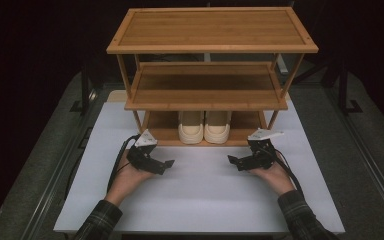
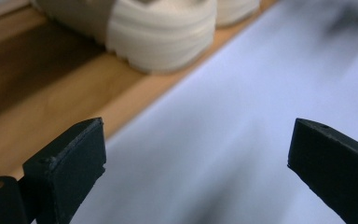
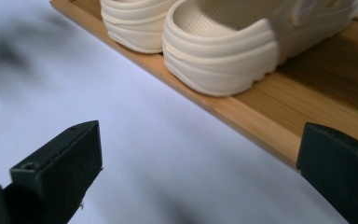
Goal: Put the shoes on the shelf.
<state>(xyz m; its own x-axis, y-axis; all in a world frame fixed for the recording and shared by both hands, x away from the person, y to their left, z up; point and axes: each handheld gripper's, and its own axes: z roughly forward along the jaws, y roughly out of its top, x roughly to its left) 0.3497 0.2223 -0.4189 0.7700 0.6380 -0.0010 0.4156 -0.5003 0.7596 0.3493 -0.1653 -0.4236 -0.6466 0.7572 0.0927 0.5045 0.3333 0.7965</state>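
A pair of cream clogs (image 1: 203, 127) stands side by side, heels outward, on the bottom shelf (image 1: 162, 134) of a three-tier bamboo rack (image 1: 212, 30). My left gripper (image 1: 166, 166) rests low over the white tabletop, left of the clogs, jaws open and turned inward. My right gripper (image 1: 234, 164) mirrors it on the right, also open. In the left gripper view the gripper (image 2: 198, 154) holds nothing, with a clog heel (image 2: 163, 32) ahead on the shelf board (image 2: 51, 107). In the right gripper view the gripper (image 3: 200, 158) is wide and bare, facing the nearer clog (image 3: 223, 51) and its mate (image 3: 135, 23).
The white tabletop (image 1: 200, 200) spreads between the hands and the rack's front edge. The rack's middle shelf (image 1: 205, 85) and top shelf are bare. Dark floor and metal rails (image 1: 80, 135) flank the table on both sides.
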